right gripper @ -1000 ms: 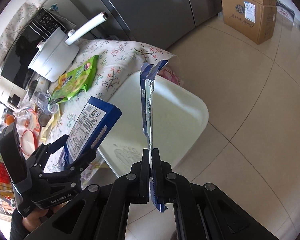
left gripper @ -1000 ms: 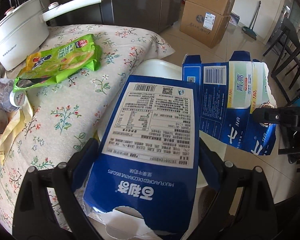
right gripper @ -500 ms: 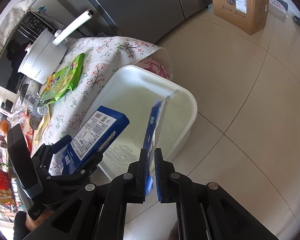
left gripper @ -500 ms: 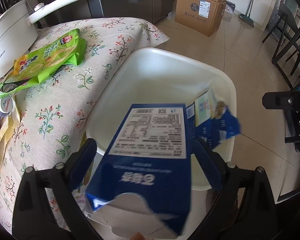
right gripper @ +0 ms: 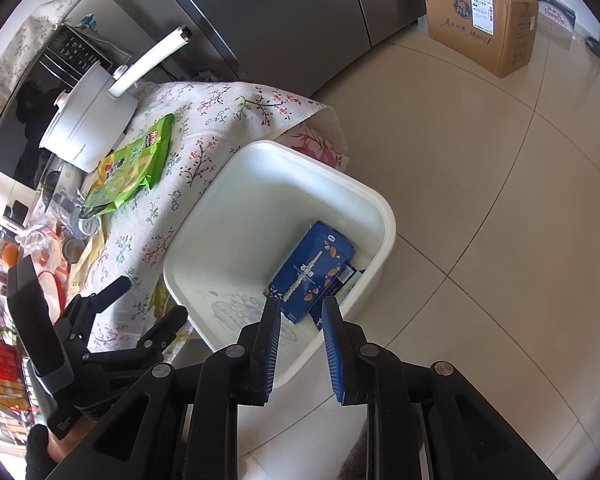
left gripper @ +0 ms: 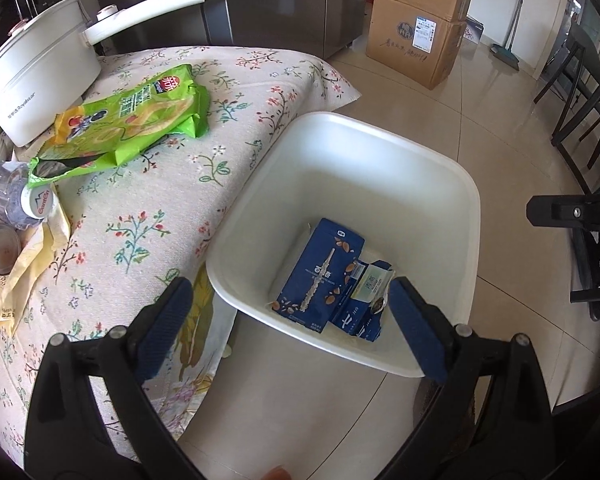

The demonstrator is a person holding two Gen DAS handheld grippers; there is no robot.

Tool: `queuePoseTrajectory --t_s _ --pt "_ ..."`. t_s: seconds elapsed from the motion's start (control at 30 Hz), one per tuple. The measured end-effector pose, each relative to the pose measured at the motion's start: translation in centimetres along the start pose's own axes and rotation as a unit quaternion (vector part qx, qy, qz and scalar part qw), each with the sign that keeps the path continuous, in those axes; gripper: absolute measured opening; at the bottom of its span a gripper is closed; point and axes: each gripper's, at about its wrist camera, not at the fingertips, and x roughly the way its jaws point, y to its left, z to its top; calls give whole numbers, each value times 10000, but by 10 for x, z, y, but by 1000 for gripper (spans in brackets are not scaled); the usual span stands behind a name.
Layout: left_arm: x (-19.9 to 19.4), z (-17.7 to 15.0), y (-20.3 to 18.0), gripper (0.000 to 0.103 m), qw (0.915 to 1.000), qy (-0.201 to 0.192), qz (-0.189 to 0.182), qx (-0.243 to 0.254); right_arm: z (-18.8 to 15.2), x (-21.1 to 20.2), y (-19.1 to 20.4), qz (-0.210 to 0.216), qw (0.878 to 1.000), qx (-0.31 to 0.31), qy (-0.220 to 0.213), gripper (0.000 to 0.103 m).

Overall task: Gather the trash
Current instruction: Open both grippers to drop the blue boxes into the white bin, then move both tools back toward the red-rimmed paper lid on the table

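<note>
**Both boxes in the bin, both claws empty**

I see the white square plastic bin [left gripper: 432,168] on the tile floor, right against the corner of the table with the floral cloth [left gripper: 148,216]. Inside, on the bin floor: a dark blue biscuit box with almond print [left gripper: 320,276] lying flat, face up, and a torn blue-and-white toothpaste carton [left gripper: 366,300] just beside it, touching, partly tucked under its edge. Both sit toward the bin wall farthest from the table.

My left gripper [left gripper: 288,320] is spread wide, nothing between the blue pads, hovering over the near rim of the bin. My right gripper [right gripper: 300,312] has its jaws parted with a clear gap and nothing held, pointing down at the bin over the boxes.

View differences: the right wrist view shows the left gripper [right gripper: 152,304] from the side, over the table edge, and faint marks on the bin's inner floor. The toothpaste carton is mostly hidden there behind the biscuit box [right gripper: 312,272]. The left wrist view shows the carton's torn end clearly and only the tip of the right gripper at the right edge.

On the table: a green crisp bag [left gripper: 128,120], opened at one end, a clear plastic bottle with white cap [left gripper: 16,196] lying on its side, a yellowish wrapper [left gripper: 28,264], and a white electric pot with long handle [left gripper: 36,80]. Brown cardboard boxes [left gripper: 416,36] are stacked on the floor by the fridge.
</note>
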Motion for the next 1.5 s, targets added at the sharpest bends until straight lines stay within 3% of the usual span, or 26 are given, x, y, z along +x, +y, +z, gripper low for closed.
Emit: queuePoseTrajectory --t_s 0.1,0.37,0.6,0.87,1.5 --pt "-6 0 5 98 9999 -81 24 -57 2 -2 3 7 10000 -5 -62 36" --pt "-28 0 33 99 9986 -338 194 -349 10 -6 24 -39 9994 -138 -301 53" --pt "-50 -3 60 101 9951 -599 415 -666 15 -9 50 -51 9981 -342 -520 62" --pt "-69 -10 91 102 9898 -784 678 -973 23 -10 80 -2 9961 -488 -736 67" --pt "-117 -41 176 102 9721 -1092 1226 -1675 25 10 173 229 9904 -993 -929 69"
